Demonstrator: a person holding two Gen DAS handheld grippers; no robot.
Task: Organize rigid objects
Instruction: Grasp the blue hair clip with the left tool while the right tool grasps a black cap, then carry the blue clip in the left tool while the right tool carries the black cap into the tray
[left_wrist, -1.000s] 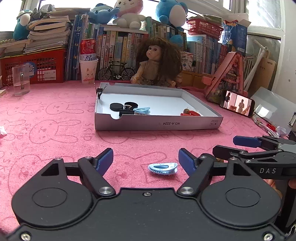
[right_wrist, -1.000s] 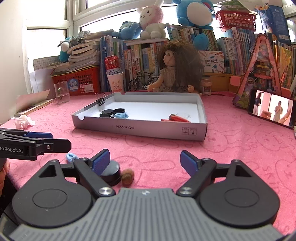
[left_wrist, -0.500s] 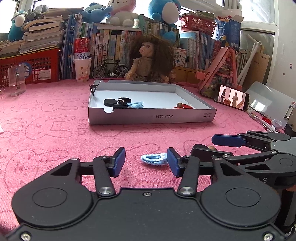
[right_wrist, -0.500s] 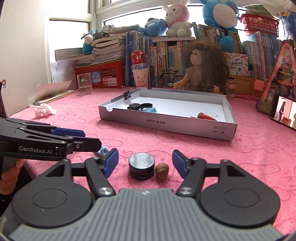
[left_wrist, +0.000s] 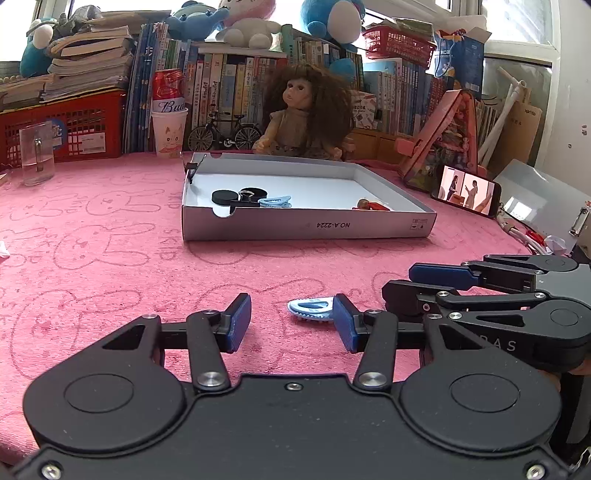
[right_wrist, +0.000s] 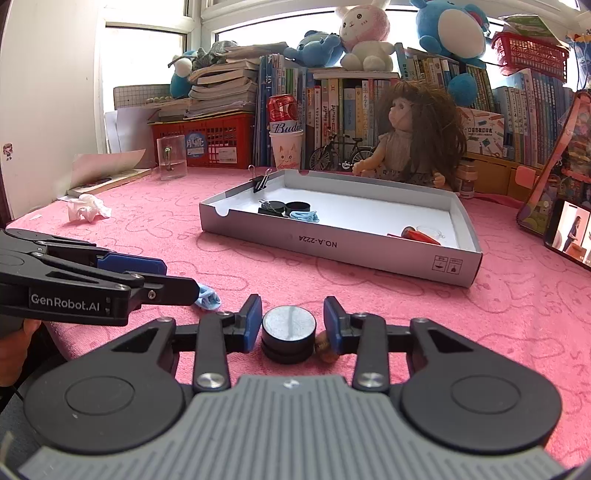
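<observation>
The left gripper (left_wrist: 291, 323) has its fingers partly open, and the blue clip (left_wrist: 310, 310) lies on the pink desk (left_wrist: 110, 258) by its right finger, not squeezed. The right gripper's (right_wrist: 291, 325) fingers are closing around the black puck (right_wrist: 289, 332), not squeezing yet. The grey tray (right_wrist: 332, 245) sits behind.

Pink bunny-patterned cloth (left_wrist: 110, 258), grey tray (left_wrist: 306, 225), light-blue clip (left_wrist: 312, 309).
</observation>
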